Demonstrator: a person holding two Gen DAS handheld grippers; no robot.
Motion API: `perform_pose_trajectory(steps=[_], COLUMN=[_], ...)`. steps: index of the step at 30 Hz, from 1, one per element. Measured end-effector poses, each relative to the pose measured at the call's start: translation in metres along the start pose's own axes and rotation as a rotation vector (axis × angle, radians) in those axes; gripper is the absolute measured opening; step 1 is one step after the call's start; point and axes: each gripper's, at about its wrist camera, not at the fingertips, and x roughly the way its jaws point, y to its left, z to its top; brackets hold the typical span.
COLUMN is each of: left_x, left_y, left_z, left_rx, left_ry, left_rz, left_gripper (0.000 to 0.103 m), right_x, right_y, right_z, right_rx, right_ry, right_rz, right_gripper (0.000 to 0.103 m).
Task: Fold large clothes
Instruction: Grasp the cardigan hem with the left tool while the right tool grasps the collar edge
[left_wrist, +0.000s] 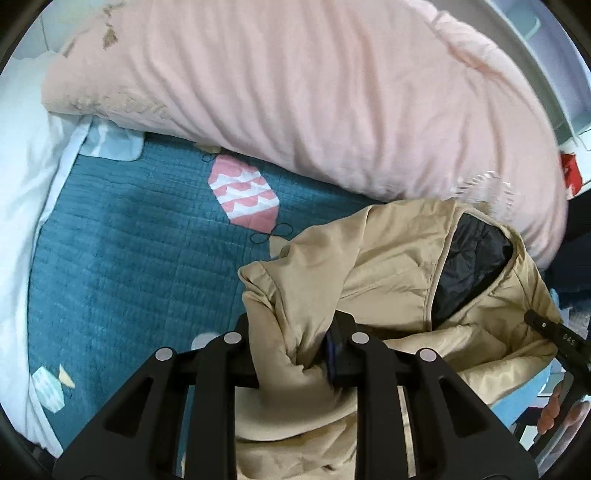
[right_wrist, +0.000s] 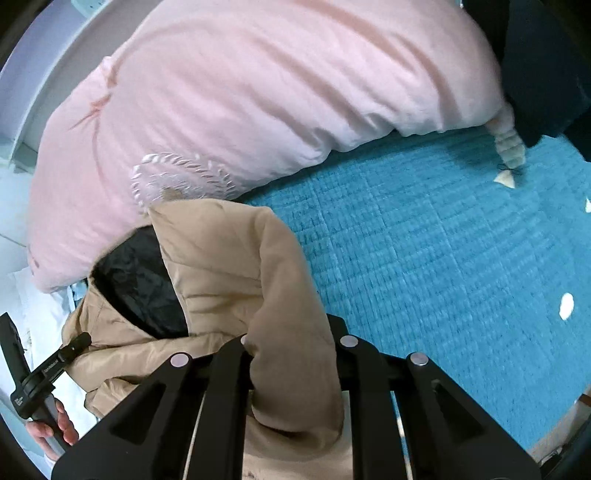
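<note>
1. Jacket (left_wrist: 388, 266) first: we have the tan padded jacket bunched over the near edge of the bed (left_wrist: 122, 266), its dark lining (left_wrist: 472, 266) showing through the open front.
2. Our left gripper (left_wrist: 295, 354) pinches a thick fold of the tan cloth, the jaws pressed in on it from both sides.
3. Our right gripper (right_wrist: 295, 354) does the same, clamping another gathered fold of the jacket (right_wrist: 229, 266); in each wrist view the other gripper shows at the side with fingers on its handle.
4. Step in hand, as we judge it: we hold the jacket at two points, ready to spread it flat. No fold is laid yet; the cloth hangs crumpled between our two grips, so the task looks to be near its start.
5. Next move, we think, calls for drawing the two grips apart to take out the slack, then laying the jacket flat on the open teal cover with the front facing up.
6. Around it: a big pink duvet (left_wrist: 295, 92) lies heaped along the far edge of the bed, touching or nearly touching the jacket's collar. A white pillow (left_wrist: 22, 177) sits at the left edge.
7. Hindrance: the duvet takes up the far part of the bed, so we must spread the jacket toward the free teal part or the hem may ride up onto it.
</note>
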Motion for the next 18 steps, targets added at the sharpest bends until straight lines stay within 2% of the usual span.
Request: perform_pose_trajectory(steps=[2,10,18], left_x=[-0.009,-0.075,-0.12], left_y=[-0.01,0.0,0.019], left_z=[-0.014,-0.071,-0.148], left_rx=[0.004,0.001,-0.051], left_ry=[-0.011,-0.065,-0.056], left_rz=[-0.008,-0.067,-0.088], left_gripper=[0.022,0.022,0.022], right_x=[-0.017,-0.075,-0.112], right_y=[0.003,0.004,-0.004], right_z=[-0.011,-0.076,-0.15], right_rx=[-0.017,-0.02,-0.006], right_ry=[-0.016,-0.067,-0.093], right_rz=[0.004,0.028,0.042], right_gripper=[0.011,0.011,0.011])
